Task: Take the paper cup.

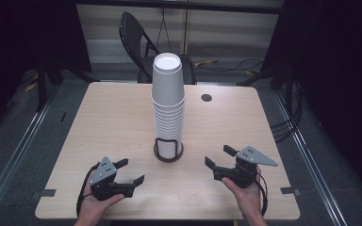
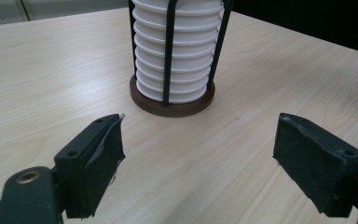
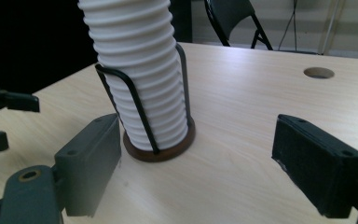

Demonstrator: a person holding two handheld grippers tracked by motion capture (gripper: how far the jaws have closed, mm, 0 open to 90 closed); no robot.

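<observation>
A tall stack of white paper cups (image 1: 168, 101) stands upside down in a black wire holder with a round brown base (image 1: 168, 152) at the middle of the wooden table (image 1: 108, 122). My left gripper (image 1: 133, 171) rests near the front edge, left of the holder, jaws open and bare. My right gripper (image 1: 219, 157) sits right of the holder, also open and bare. In the left gripper view the cup stack (image 2: 177, 51) stands just beyond the spread jaws (image 2: 198, 154). The right gripper view shows the stack (image 3: 137, 70) ahead left of its gripper (image 3: 196, 163), with the brown base (image 3: 161, 149) beneath it.
A black folding chair (image 1: 139, 40) stands behind the table's far edge. A round cable hole (image 1: 206, 98) sits in the tabletop at the back right. Cables lie on the floor to the right. The left gripper's jaws (image 3: 0, 116) show at the left edge of the right gripper view.
</observation>
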